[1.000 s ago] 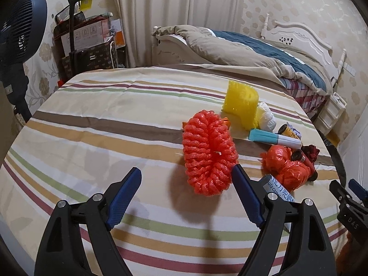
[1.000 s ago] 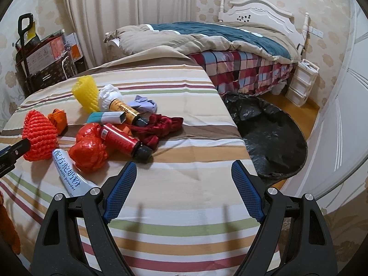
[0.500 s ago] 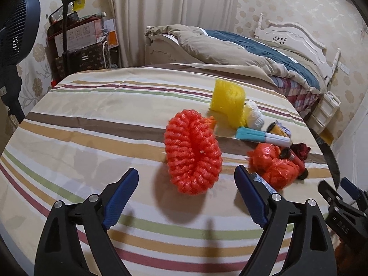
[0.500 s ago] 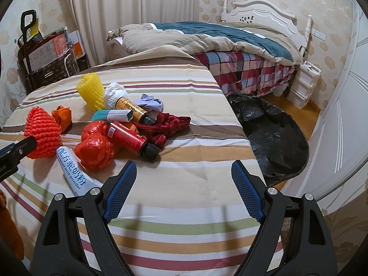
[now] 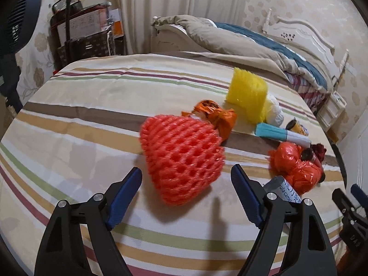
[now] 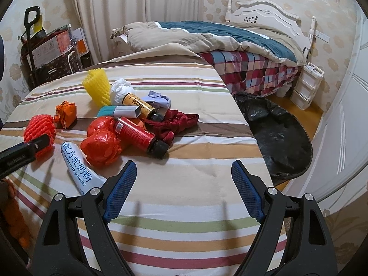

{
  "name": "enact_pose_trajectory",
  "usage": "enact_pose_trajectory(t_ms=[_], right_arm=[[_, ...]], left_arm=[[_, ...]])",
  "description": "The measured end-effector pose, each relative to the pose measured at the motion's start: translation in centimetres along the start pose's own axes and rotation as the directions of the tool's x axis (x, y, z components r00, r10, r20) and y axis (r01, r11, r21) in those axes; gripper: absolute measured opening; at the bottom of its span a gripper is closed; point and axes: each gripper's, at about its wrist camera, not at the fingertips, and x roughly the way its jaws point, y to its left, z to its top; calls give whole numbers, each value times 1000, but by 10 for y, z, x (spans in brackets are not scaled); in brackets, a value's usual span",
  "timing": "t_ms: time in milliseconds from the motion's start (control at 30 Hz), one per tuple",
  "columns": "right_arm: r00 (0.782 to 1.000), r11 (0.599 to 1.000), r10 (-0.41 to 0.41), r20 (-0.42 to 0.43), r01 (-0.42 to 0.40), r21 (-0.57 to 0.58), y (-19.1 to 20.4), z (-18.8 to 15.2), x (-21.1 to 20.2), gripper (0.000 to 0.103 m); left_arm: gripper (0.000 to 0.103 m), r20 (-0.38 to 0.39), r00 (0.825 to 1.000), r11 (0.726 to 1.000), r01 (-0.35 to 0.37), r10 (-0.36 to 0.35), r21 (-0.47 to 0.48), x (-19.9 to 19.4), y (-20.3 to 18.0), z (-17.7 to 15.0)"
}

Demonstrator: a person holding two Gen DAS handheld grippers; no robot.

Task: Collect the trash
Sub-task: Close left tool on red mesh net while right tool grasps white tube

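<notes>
Trash lies on a striped table (image 5: 92, 115). A red foam net (image 5: 181, 158) lies just ahead of my open, empty left gripper (image 5: 186, 184); it also shows in the right wrist view (image 6: 40, 133). Behind it are an orange wrapper (image 5: 216, 115), a yellow foam net (image 5: 249, 92), a teal box (image 5: 276, 133) and a crumpled orange bag (image 5: 296, 170). My right gripper (image 6: 181, 181) is open and empty above bare cloth. Ahead of it lie a red bottle (image 6: 138, 135), a milk powder tube (image 6: 78, 168), a yellow bottle (image 6: 140, 105) and red cloth (image 6: 174, 124).
A black trash bag (image 6: 276, 133) lies open on the floor right of the table. A bed (image 6: 230, 43) stands behind it, with a white drawer unit (image 6: 306, 87) beside it. A cart with boxes (image 5: 85, 34) and a fan (image 5: 16, 23) stand at the back left.
The left gripper has moved closer to the red foam net, which now looks larger and shows its side. The right gripper has shifted slightly; both stay open.
</notes>
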Motion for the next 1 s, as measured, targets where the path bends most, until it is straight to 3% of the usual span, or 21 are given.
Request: enact_pose_trajectory(t_ms=[133,333,367,400,467,600,867,1000], right_arm=[[1000,1000,4,-8,-4,-7,4,-1,3,82],[1000,1000,14,-12,-14,-26,12,-2,3,82],[1000,999,16,-11,-16,-30,14,-3,3,82],[1000,999,18,-11,-19,-34,15,-3,3,82],[1000,999,26,-11,-26,-42,18,-4,1,82],[999,998,38,-7,-39,-58,25,-4,-2,82],[994,988,109,-8,-110,-109,49,-10,-14,82],[985,974,167,-38,-170,-151,65,-15,-14,71]], left_arm=[[81,25,999,1000,-28,29,-7,-2,5,1],[82,-16,1000,1000,-7,7,-13,10,8,5],[78,-26,1000,1000,-3,2,-10,12,8,5],[65,-30,999,1000,16,-16,-10,13,8,4],[60,-50,996,997,69,-70,-25,16,12,2],[48,-35,996,996,87,-87,-10,9,14,-1],[43,-20,997,996,77,-76,40,-14,19,-16],[43,-15,997,995,70,-69,65,-24,20,-28]])
